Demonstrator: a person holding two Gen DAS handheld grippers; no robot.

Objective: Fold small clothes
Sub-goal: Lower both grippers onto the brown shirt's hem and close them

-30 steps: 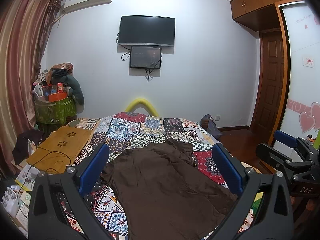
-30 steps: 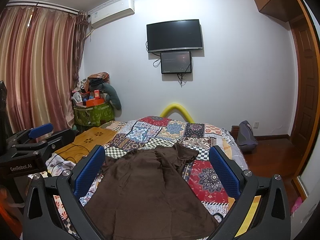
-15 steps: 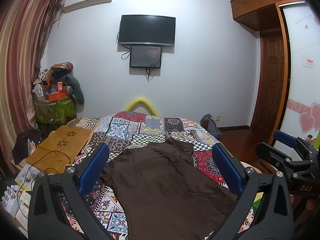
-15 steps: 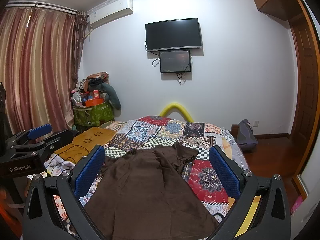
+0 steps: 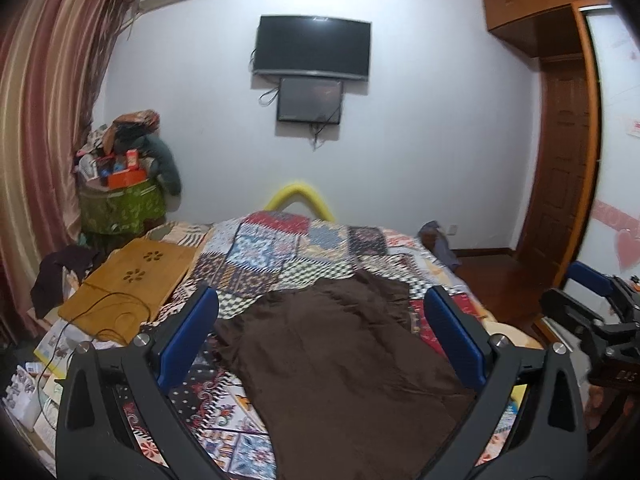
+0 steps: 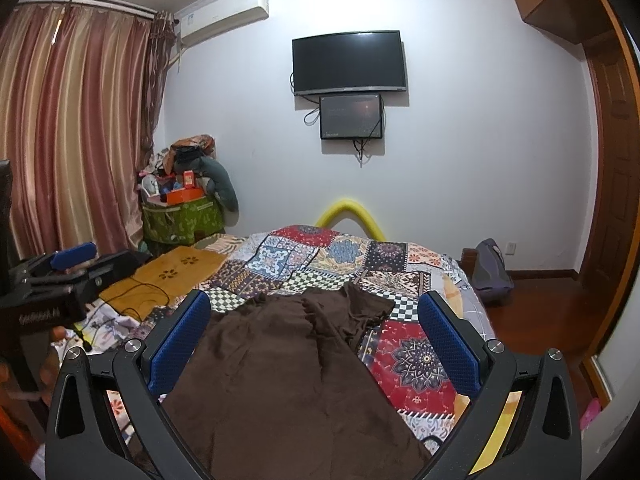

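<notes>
Brown shirt (image 5: 340,364) lies spread flat on the patchwork bedspread (image 5: 272,256), hem toward the cameras and its neck and short sleeves toward the far end of the bed; laid out this way, every edge is open to a grip and the bedspread gives a broad, soft surface to fold on. No fold looks made yet, though the right sleeve (image 6: 360,312) sits a little bunched. Left gripper (image 5: 324,340) hangs above the near part of the cloth, jaws spread wide, the blue pads (image 5: 188,340) framing the garment and touching nothing. Right gripper (image 6: 316,340) is likewise held over the near hem, jaws wide apart and empty. Both seem poised level and side by side, likely so each can come down on its own side of the shirt for a first fold. A wooden lap desk (image 5: 132,280) rests at the bed's left edge, well apart from the shirt
</notes>
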